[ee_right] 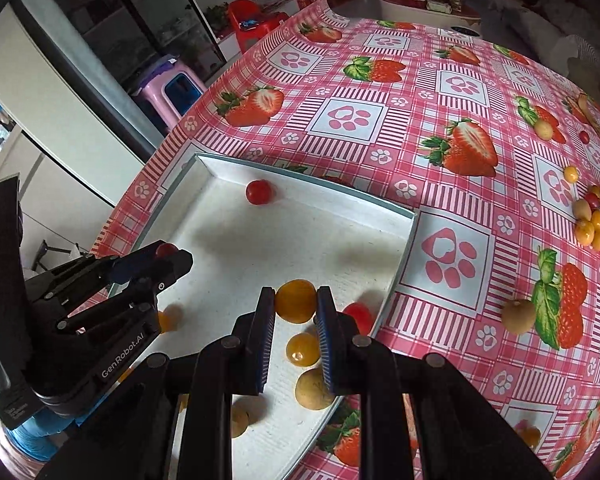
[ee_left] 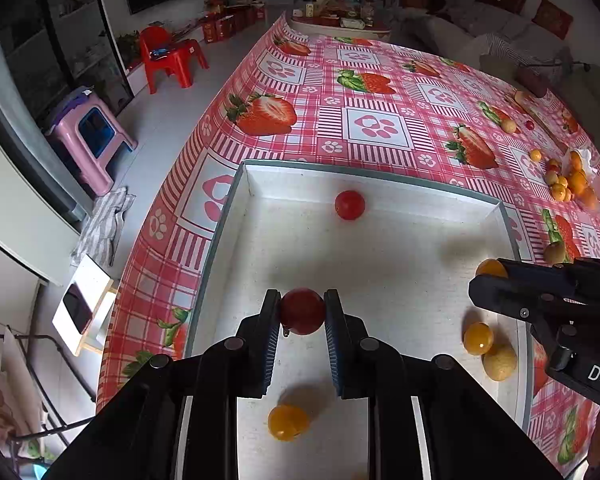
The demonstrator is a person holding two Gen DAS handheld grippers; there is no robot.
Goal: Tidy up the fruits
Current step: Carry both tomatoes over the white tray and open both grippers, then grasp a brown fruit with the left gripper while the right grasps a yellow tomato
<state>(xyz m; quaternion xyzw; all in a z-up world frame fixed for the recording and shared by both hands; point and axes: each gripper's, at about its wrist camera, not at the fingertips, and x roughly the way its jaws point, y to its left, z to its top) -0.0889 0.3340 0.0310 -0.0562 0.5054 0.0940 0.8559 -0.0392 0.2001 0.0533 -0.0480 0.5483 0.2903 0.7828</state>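
1. The left gripper [ee_left: 302, 312] is clamped on a red cherry tomato [ee_left: 302, 311], its blue ribbed pads pressing both sides, held above the floor of the white tray [ee_left: 380, 264].
2. The right gripper [ee_right: 296, 302] is closed around a yellow cherry tomato [ee_right: 295, 301], also over the tray, near its right wall.
3. Beneath the left gripper, another yellow tomato [ee_left: 288, 422] lies on the tray floor.
4. Below the right gripper sit a second yellow tomato [ee_right: 302, 349], a tan round fruit [ee_right: 314, 389] and a red tomato [ee_right: 359, 317] close to the tray's right edge.
5. A lone red tomato [ee_left: 349, 205] rests against the tray's far wall.
6. The tray stands on a pink checked tablecloth [ee_left: 380, 92] printed with strawberries and paw marks.
7. Just right of the tray, a tan fruit [ee_right: 518, 316] lies alone on the cloth.
8. Farther right, a heap of yellow, orange and red small fruits [ee_right: 591, 220] is clustered near the table edge.
9. Beyond the table, a pink stool [ee_left: 90, 140] and a red plastic chair [ee_left: 168, 56] stand on the floor.
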